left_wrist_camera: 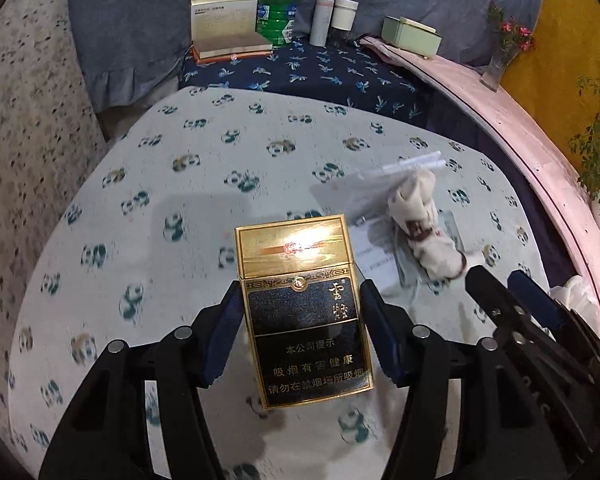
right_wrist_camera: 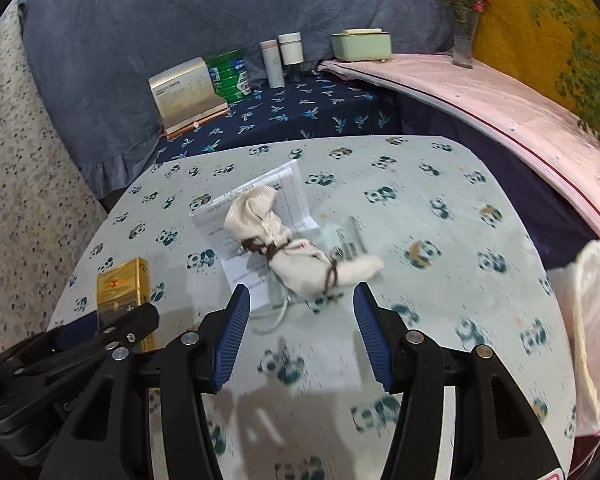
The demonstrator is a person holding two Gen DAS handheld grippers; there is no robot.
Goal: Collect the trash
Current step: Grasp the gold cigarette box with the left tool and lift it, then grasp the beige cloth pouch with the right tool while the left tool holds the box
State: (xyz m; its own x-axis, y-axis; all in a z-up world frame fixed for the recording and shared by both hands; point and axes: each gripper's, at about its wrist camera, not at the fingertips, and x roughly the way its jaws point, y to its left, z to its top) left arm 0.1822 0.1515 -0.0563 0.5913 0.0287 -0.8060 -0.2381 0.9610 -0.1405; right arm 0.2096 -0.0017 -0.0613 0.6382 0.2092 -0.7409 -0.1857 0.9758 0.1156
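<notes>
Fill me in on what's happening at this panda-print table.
A person with two handheld grippers is clearing trash. The left gripper has its jaws shut on a gold and black cigarette pack. The right gripper is open and empty, facing a tied cloth pouch lying on papers. A plastic bag sits at the right edge.

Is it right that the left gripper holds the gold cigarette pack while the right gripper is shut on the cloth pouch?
Not quite. The left gripper does hold the cigarette pack, but the right wrist view shows the right gripper open, short of the cloth pouch.
</notes>
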